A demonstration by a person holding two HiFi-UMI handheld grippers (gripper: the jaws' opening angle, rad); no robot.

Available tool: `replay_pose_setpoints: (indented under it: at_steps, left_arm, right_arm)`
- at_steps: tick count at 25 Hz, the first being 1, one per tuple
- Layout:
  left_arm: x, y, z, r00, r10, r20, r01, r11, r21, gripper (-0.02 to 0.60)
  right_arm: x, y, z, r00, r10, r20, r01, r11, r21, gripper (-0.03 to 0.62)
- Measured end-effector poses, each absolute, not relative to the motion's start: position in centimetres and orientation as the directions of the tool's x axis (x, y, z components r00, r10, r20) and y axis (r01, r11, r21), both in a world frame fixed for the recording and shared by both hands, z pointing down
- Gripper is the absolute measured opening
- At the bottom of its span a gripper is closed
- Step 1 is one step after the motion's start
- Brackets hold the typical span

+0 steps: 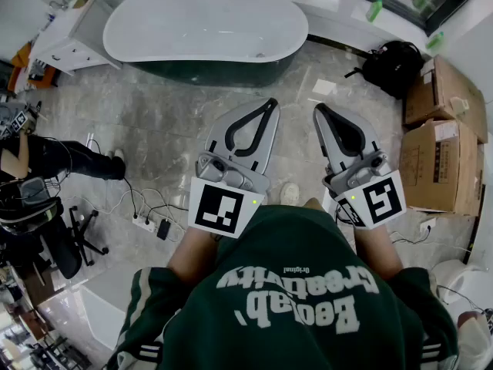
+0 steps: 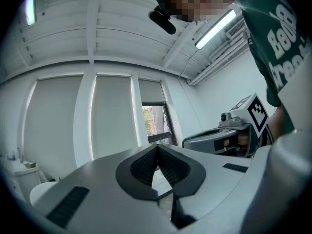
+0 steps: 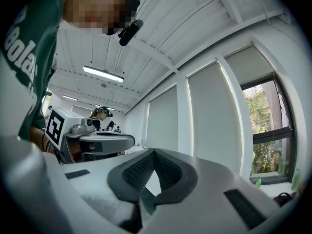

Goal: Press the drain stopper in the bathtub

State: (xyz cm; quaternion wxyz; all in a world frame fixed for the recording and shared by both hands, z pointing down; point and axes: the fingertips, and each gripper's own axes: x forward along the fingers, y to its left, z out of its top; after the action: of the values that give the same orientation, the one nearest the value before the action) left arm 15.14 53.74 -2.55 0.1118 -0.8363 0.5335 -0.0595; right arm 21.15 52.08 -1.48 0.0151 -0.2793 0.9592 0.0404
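Note:
A white oval bathtub point(image 1: 204, 21) with a dark outer shell stands on the marble floor at the top of the head view. I cannot make out its drain stopper from here. Both grippers are held in front of the person's chest, well short of the tub and tilted upward. My left gripper point(image 1: 270, 102) is shut with nothing between its pads point(image 2: 146, 167). My right gripper point(image 1: 319, 109) is also shut and empty, its tips meeting in the right gripper view point(image 3: 154, 152). Each gripper view shows ceiling, blinds and the other gripper point(image 2: 222, 136) point(image 3: 100, 141).
Cardboard boxes point(image 1: 443, 141) and a black backpack point(image 1: 394, 65) lie at the right. A white cabinet point(image 1: 69, 33) stands left of the tub. A power strip with cables point(image 1: 150, 223), a chair point(image 1: 38, 222) and a seated person's legs point(image 1: 69, 160) are at the left.

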Motion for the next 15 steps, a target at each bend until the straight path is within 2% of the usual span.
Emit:
replay_pose_setpoints:
  at_steps: [11,15]
  left_arm:
    - [15.9,53.8,-2.8,0.355,-0.935,-0.004,-0.900,-0.341,-0.271,0.005]
    - [17.2,53.4,-2.2,0.343,-0.939,0.018,-0.884,-0.329,-0.332,0.006]
  right_arm:
    - [22.4,52.2,-1.9,-0.859,-0.507,-0.070,-0.511,0.857,0.064,0.014]
    - [23.7,51.8,-1.5,-0.858,-0.506,-0.090,-0.509,0.861,0.018,0.014]
